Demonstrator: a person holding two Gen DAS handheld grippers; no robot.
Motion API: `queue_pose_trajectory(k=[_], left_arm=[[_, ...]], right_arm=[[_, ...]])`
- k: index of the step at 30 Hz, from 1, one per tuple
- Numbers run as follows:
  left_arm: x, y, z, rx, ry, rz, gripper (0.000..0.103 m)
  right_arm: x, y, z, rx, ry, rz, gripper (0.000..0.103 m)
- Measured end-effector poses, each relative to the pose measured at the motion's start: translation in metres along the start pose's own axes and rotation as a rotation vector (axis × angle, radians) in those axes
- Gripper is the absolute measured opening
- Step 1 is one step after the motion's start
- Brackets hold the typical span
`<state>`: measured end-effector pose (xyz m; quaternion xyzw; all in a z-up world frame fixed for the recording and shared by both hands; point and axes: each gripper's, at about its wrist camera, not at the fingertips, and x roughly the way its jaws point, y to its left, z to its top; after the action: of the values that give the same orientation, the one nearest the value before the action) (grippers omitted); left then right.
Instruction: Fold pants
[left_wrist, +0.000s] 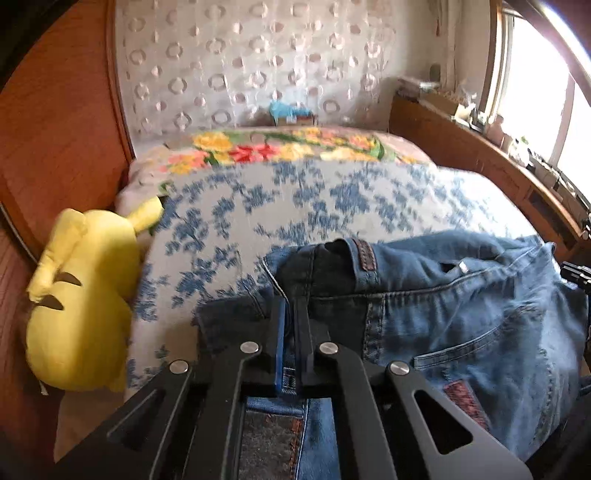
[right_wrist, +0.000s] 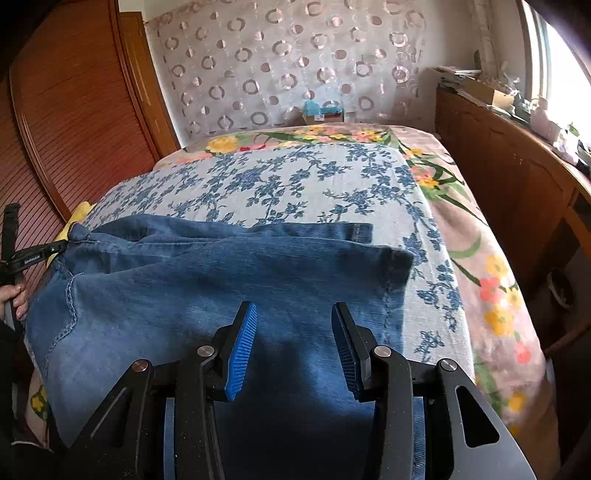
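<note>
Blue jeans (left_wrist: 443, 295) lie on the bed, waistband and back pockets in the left wrist view, legs (right_wrist: 221, 280) in the right wrist view. My left gripper (left_wrist: 290, 301) is shut, its fingers pinching the dark inner waistband at the jeans' near left corner. The same gripper (right_wrist: 37, 254) shows at the far left of the right wrist view, holding that bunched corner, with a hand (right_wrist: 14, 295) on its handle. My right gripper (right_wrist: 294, 308) hovers open over the stacked legs, short of the hem (right_wrist: 395, 266). Nothing sits between its blue pads (right_wrist: 242, 347).
A blue floral cover (right_wrist: 295, 177) over a flowered blanket (right_wrist: 491, 295) tops the bed. A yellow plush toy (left_wrist: 81, 295) leans at the bed's left edge. Wooden doors (right_wrist: 74, 110) stand on the left, a cluttered wooden cabinet (right_wrist: 498, 166) on the right, and a tissue box (right_wrist: 321, 110) at the far end.
</note>
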<state>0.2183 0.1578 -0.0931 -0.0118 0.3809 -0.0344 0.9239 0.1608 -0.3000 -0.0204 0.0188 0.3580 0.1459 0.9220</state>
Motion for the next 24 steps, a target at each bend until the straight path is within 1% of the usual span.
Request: queue_pose_trajectory(k=[4, 7, 9, 11, 12, 13, 14, 15, 16, 17, 18, 20, 21, 22, 23, 24], left_arm=[[-0.036, 0.003, 0.004, -0.017, -0.087, 0.016, 0.004], [-0.066, 0.009, 0.010, -0.036, -0.170, 0.061, 0.004], [-0.081, 0.018, 0.015, -0.057, -0.203, 0.096, 0.004], [-0.081, 0.029, 0.017, -0.072, -0.183, 0.121, 0.004], [-0.079, 0.038, 0.016, -0.109, -0.177, 0.117, 0.004], [-0.076, 0.043, 0.015, -0.125, -0.160, 0.109, 0.004], [-0.070, 0.045, 0.012, -0.129, -0.132, 0.100, 0.004], [-0.067, 0.044, 0.010, -0.132, -0.121, 0.108, 0.004], [-0.064, 0.042, 0.006, -0.126, -0.117, 0.135, 0.004], [-0.063, 0.041, 0.004, -0.117, -0.114, 0.139, 0.004], [-0.062, 0.039, 0.001, -0.115, -0.107, 0.127, 0.005], [-0.060, 0.035, -0.003, -0.111, -0.089, 0.113, 0.011], [-0.060, 0.033, -0.004, -0.105, -0.086, 0.106, 0.020], [-0.061, 0.030, -0.007, -0.101, -0.092, 0.094, 0.026], [-0.062, 0.027, -0.010, -0.097, -0.095, 0.085, 0.030], [-0.063, 0.024, -0.012, -0.094, -0.097, 0.082, 0.036]], right_arm=[[-0.007, -0.003, -0.003, 0.011, -0.011, -0.005, 0.044], [-0.012, -0.005, -0.006, 0.020, -0.020, -0.003, 0.044], [-0.016, -0.004, -0.008, 0.019, -0.026, -0.003, 0.044], [-0.021, -0.004, -0.008, 0.021, -0.036, 0.000, 0.044], [-0.023, -0.003, -0.009, 0.021, -0.039, 0.003, 0.044], [-0.024, -0.004, -0.010, 0.020, -0.041, 0.004, 0.044], [-0.025, -0.003, -0.011, 0.018, -0.044, 0.007, 0.044], [-0.027, -0.002, -0.012, 0.017, -0.045, 0.007, 0.044], [-0.026, -0.002, -0.012, 0.016, -0.045, 0.007, 0.044], [-0.027, -0.001, -0.013, 0.014, -0.045, 0.008, 0.044], [-0.028, -0.001, -0.014, 0.013, -0.046, 0.008, 0.044], [-0.031, -0.002, -0.016, 0.013, -0.049, 0.006, 0.044], [-0.032, -0.001, -0.017, 0.013, -0.050, 0.006, 0.044], [-0.034, -0.001, -0.018, 0.013, -0.052, 0.003, 0.044], [-0.036, -0.001, -0.019, 0.013, -0.055, 0.001, 0.044], [-0.037, -0.002, -0.020, 0.015, -0.057, 0.000, 0.044]])
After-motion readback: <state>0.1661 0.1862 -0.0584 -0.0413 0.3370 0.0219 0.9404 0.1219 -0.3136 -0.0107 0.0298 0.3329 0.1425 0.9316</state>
